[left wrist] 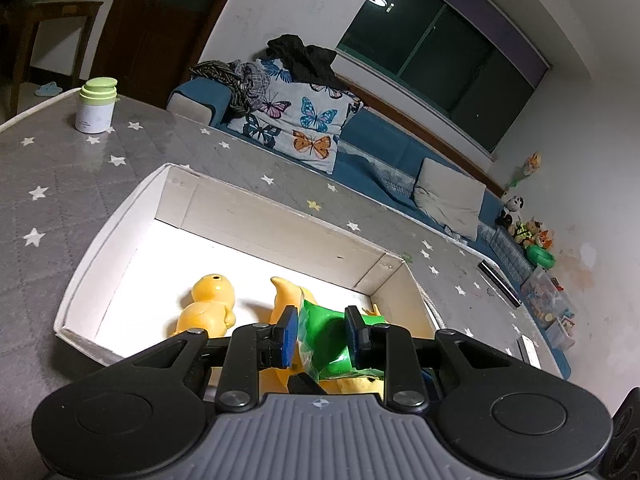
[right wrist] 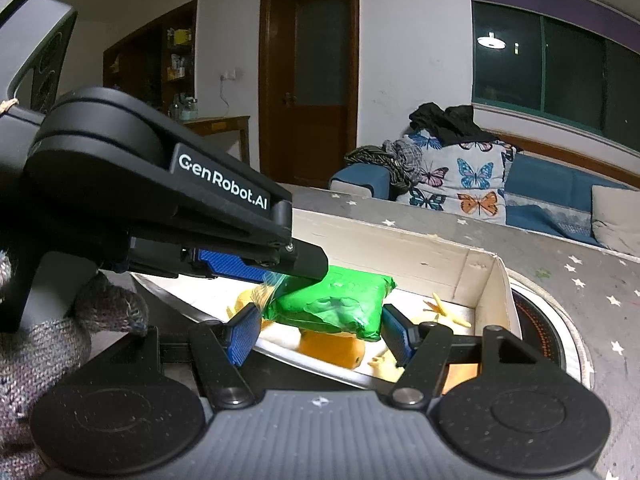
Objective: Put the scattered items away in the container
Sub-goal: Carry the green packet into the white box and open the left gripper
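Note:
My left gripper (left wrist: 322,332) is shut on a green packet in clear wrap (left wrist: 326,340) and holds it over the white cardboard box (left wrist: 100,248). In the right wrist view the left gripper (right wrist: 298,268) comes in from the left and pinches the packet (right wrist: 332,306) at its left end. Yellow rubber ducks (left wrist: 210,306) lie in the box below; they also show in the right wrist view (right wrist: 332,350). My right gripper (right wrist: 320,332) is open, its blue pads (right wrist: 242,334) on either side of the packet, apart from it.
A white jar with a green lid (left wrist: 97,106) stands on the grey star-patterned table (left wrist: 60,168). A round dark disc (right wrist: 538,332) lies right of the box. A blue sofa with a butterfly cushion (left wrist: 298,124) is behind the table. Toys (left wrist: 536,240) line the wall.

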